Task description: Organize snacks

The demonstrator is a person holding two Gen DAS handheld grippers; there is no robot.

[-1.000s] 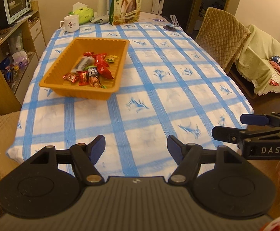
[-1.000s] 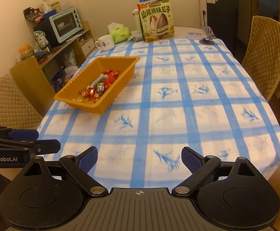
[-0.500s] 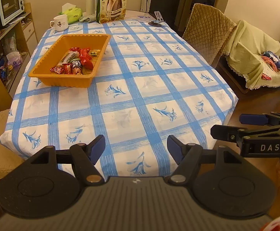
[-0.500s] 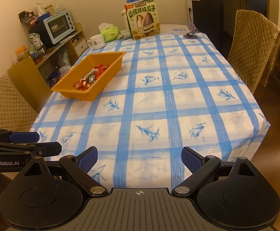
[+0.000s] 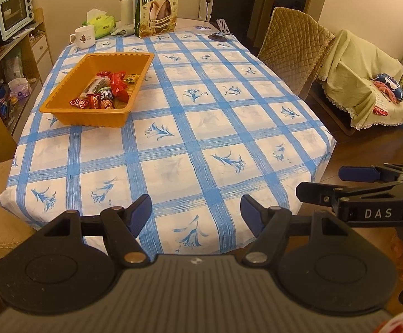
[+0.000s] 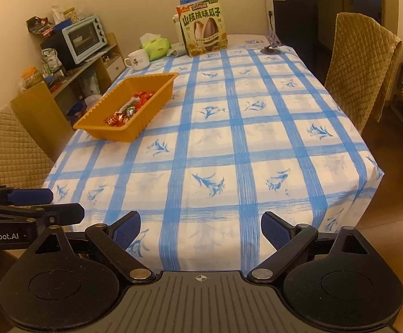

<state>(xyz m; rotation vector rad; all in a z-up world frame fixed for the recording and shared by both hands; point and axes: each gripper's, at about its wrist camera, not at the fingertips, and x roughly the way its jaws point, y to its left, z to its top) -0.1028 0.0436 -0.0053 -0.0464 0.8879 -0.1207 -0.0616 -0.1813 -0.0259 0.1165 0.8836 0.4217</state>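
Two grippers: both are hanging over the near edge of the table, side by side, each one showing at the border of the other's view.
Left gripper (image 5: 196, 212): its blue pads are standing spread apart, with nothing between them, only the tablecloth (image 5: 190, 127) far below.
Right gripper (image 6: 200, 229): its pads are also standing wide apart and are gripping nothing.
Orange tray (image 5: 62, 102): it is sitting on the left part of the table, well apart from both grippers.
Snacks (image 5: 105, 91): small wrapped pieces, mostly red, are lying together inside the tray, toward its near end.
Seed bag (image 5: 158, 9): it is standing upright at the far end of the table, beside a white mug (image 5: 83, 36) and a green tissue pack (image 5: 100, 22).
Change from a second ago: both cameras are now showing more of the table, its near edge included; the tray is looking smaller and farther, so both grippers are standing farther back from it. Pads on both sides are keeping the same spread.
Change in the last half second: almost none.
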